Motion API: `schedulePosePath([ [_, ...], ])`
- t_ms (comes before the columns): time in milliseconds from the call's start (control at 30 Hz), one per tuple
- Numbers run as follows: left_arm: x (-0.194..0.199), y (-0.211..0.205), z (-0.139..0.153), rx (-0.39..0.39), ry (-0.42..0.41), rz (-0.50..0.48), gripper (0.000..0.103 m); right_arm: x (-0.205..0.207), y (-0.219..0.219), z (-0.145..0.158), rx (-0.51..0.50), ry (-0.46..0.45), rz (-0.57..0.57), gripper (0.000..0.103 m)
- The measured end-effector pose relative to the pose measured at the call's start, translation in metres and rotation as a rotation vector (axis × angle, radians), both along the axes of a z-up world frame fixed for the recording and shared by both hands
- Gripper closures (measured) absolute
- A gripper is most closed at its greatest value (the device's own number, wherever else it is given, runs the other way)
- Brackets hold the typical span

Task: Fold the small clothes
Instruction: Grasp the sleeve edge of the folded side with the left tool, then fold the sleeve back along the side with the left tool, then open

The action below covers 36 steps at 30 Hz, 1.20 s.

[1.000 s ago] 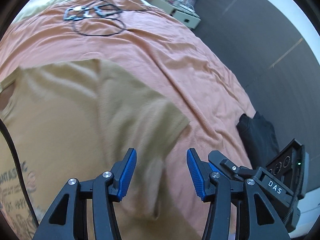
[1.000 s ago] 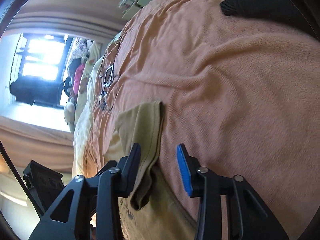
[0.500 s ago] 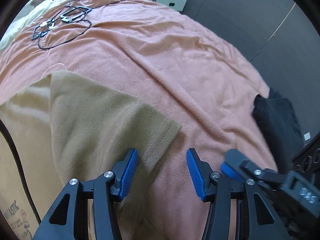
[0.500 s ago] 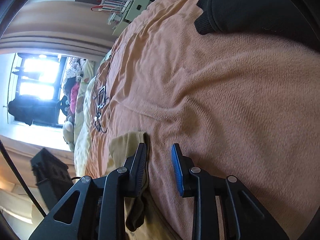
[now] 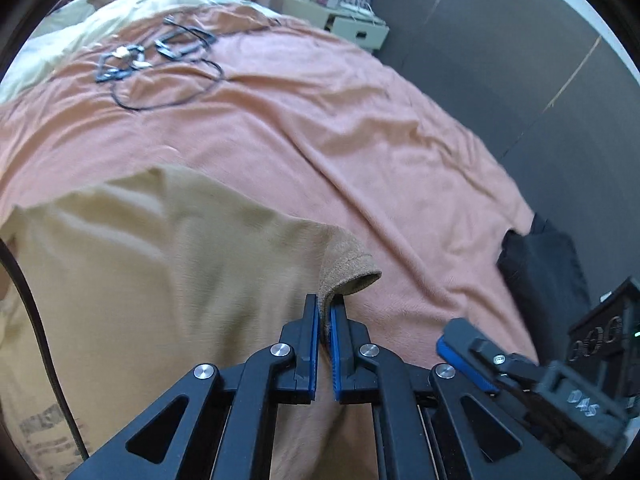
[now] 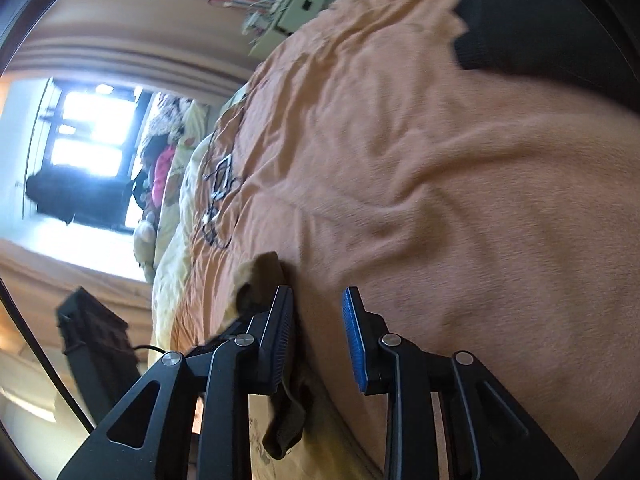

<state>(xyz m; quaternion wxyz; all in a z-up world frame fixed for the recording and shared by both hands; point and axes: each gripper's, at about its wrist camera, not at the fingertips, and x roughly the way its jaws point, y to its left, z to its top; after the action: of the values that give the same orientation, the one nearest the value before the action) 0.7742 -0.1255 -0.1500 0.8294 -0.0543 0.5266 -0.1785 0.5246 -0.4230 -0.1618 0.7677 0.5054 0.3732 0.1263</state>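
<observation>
A tan T-shirt [image 5: 160, 260] with print lies spread on an orange blanket [image 5: 360, 140]. My left gripper [image 5: 325, 308] is shut on its short sleeve [image 5: 348, 268], pinching the fabric just behind the hem, which curls up off the blanket. In the right wrist view my right gripper [image 6: 316, 308] is open with a narrow gap that shows only blanket. The shirt's bunched edge [image 6: 264, 276] lies against the outside of its left finger, and a darker hem [image 6: 284, 428] hangs lower down. One blue finger [image 5: 460, 348] of the right gripper shows at the left view's lower right.
A black garment [image 5: 544, 264] lies at the blanket's right edge. Tangled black cables [image 5: 160, 60] sit on the far part of the bed, near cream bedding. A white bedside cabinet [image 5: 352, 28] stands beyond, beside a dark grey wall. A bright window [image 6: 88, 128] is at the left.
My left gripper's jaws went from wide open to closed on the shirt's sleeve, whose hem now lifts off the blanket. The right gripper narrowed slightly and slid along the shirt's edge.
</observation>
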Motion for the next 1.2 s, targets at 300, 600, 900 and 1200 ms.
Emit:
schedulePosePath([
  [300, -0.014, 0.055, 0.035, 0.025, -0.044, 0.078, 0.098, 0.007, 0.020, 0.016, -0.065, -0.058, 0.098, 0.079],
  [600, -0.028, 0.116, 0.041, 0.044, -0.054, 0.177, 0.098, 0.024, 0.041, 0.022, -0.145, -0.066, 0.161, 0.079],
  [900, -0.038, 0.169, -0.002, 0.024, 0.051, 0.310, 0.098, 0.031, 0.066, 0.034, -0.257, -0.042, 0.204, 0.079],
  [1200, -0.042, 0.208, -0.024, -0.024, 0.128, 0.388, 0.080, 0.037, 0.080, 0.056, -0.331, -0.038, 0.223, 0.061],
])
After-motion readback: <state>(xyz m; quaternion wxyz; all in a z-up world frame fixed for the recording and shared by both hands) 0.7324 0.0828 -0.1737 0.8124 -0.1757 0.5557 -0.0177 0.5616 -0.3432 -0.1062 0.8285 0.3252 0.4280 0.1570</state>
